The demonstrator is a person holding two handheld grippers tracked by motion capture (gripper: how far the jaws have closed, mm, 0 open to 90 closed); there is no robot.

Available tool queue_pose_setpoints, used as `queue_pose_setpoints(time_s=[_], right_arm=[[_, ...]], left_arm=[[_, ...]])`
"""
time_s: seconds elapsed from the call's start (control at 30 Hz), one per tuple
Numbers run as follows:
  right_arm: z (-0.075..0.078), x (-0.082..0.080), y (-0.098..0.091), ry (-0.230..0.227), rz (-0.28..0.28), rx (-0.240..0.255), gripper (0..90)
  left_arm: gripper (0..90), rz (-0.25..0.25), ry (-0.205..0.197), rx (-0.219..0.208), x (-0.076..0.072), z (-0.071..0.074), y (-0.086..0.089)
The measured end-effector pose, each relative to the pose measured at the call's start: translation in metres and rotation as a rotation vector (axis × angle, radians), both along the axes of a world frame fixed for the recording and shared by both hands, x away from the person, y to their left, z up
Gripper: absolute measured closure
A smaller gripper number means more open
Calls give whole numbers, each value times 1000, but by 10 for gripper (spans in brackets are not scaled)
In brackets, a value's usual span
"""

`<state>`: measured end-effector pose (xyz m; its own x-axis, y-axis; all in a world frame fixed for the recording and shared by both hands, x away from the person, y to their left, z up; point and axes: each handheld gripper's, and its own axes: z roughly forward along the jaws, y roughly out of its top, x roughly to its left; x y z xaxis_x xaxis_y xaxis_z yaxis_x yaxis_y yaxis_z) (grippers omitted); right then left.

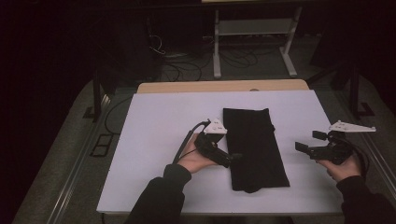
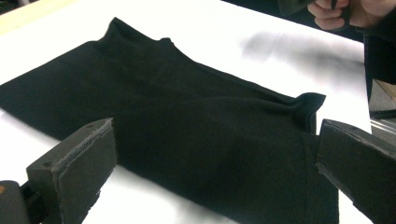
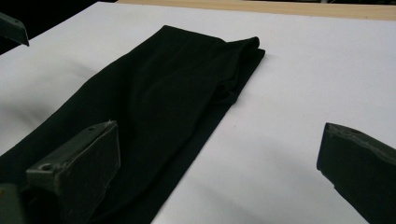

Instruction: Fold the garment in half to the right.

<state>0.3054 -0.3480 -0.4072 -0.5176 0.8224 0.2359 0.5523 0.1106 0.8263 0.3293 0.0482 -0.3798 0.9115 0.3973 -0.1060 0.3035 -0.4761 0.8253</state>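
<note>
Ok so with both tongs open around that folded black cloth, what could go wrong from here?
The left tongs sit at the edge of the black cloth, which lies folded in layers; closing there may pinch only the top layer, so the fold could slip apart on lifting. The right tongs are off the cloth, so a one-sided lift might drag and bunch it across the white table.

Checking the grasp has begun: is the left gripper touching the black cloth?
Cannot tell: in the high view the left gripper overlaps the black cloth edge.
</note>
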Motion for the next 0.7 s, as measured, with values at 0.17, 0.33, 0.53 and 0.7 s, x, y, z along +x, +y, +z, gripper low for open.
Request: queue_pose_setpoints(time_s=[0.17,0.33,0.53,0.7], right_arm=[[0,-5,1,-8,3,-3,0],[-1,-9,1,-10,9,-3,0],[-3,-13,1,-14,11,-9,0],[-4,-16,2,-15,18,-14,0]], left_arm=[[0,24,-12,-1,0,1,14],[0,39,-13,-1,-1,2,25],[0,49,-7,-11,-1,-2,39],[0,68,-6,-21,-4,-6,52]])
